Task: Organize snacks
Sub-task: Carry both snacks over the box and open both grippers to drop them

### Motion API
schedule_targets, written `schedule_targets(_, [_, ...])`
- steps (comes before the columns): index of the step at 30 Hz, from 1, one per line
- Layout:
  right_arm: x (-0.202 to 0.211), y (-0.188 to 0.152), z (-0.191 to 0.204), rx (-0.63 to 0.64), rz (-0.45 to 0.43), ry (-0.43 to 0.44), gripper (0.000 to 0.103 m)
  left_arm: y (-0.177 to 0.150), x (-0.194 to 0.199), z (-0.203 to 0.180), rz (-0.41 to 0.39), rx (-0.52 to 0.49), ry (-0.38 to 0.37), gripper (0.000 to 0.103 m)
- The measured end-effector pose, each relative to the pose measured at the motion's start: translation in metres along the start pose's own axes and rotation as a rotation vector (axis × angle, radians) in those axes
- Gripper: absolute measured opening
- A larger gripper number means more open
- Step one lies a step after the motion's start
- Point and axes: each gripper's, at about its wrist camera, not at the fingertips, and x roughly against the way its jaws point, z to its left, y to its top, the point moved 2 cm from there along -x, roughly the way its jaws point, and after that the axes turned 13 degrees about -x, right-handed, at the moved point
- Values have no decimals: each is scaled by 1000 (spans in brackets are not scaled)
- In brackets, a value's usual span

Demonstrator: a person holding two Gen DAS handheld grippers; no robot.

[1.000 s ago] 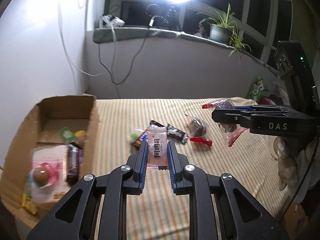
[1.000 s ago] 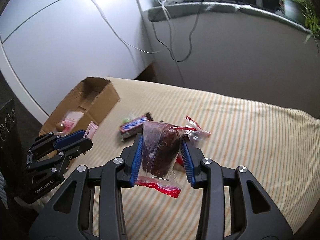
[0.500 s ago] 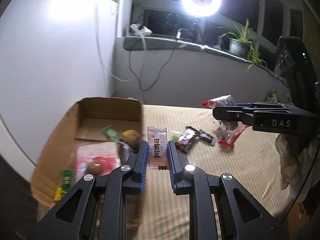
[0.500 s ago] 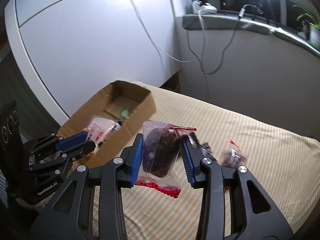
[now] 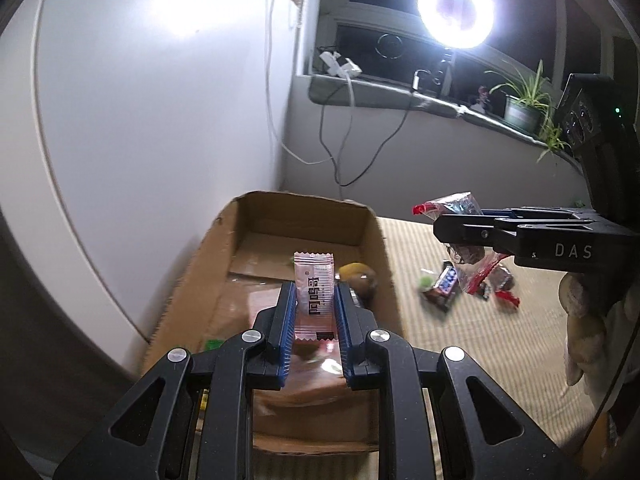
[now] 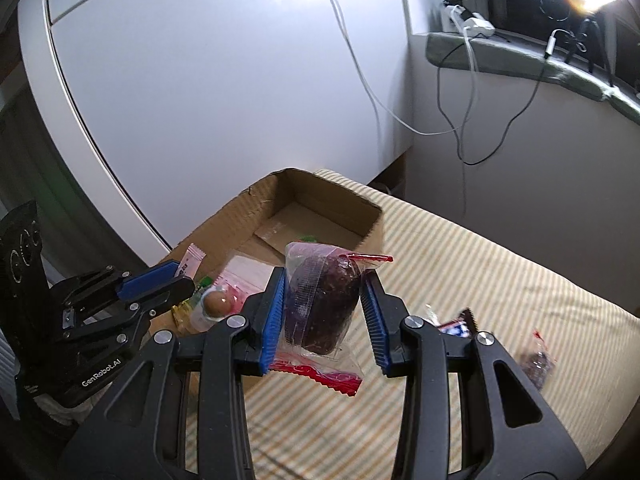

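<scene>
The left tongs [image 5: 315, 312] clamp a pale pink sachet [image 5: 314, 294] upright between blue-ribbed pads, directly above the open cardboard box [image 5: 308, 216]; the sachet carries dark blocky characters down its face that cannot be read for certain. To their right, the right tongs [image 6: 325, 314] pinch a clear red-edged packet holding a dark brown cake [image 6: 322, 304], raised over the striped cloth [image 6: 460, 272] just beside the box's near wall. The side of the right tool bears the letters "DAS" in the left wrist view, while the left tool's body reads "GenRobot.AI" in the right wrist view. Inside the box lie a pink-backed pack with a round brown sweet [image 6: 216, 302], a yellow-brown wrapped piece [image 5: 358, 276] and small green wrappers [image 5: 214, 344], all somewhat blurred. On the cloth, well apart from the box, rest a blue-and-white labelled bar [image 5: 444, 284], whose lettering is too smeared to make out, and another small red-trimmed packet [image 6: 538, 364]. A ring light [image 5: 456, 10] glares above the window ledge, where a potted plant [image 5: 522, 100] and a white power strip [image 5: 340, 64] with trailing cables sit.
</scene>
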Motion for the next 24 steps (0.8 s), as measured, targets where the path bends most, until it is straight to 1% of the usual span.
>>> schedule_targets(5, [-16, 0, 9, 7, 19, 10, 39, -5, 1, 11, 3, 12, 16, 18])
schedule_targets(18, [-43, -1, 30, 46, 59, 28, 39, -12, 1, 24, 14, 29, 37, 18])
schedule_targets(24, [-57, -4, 37, 65, 78, 16, 39, -16, -1, 28, 21, 37, 42, 18])
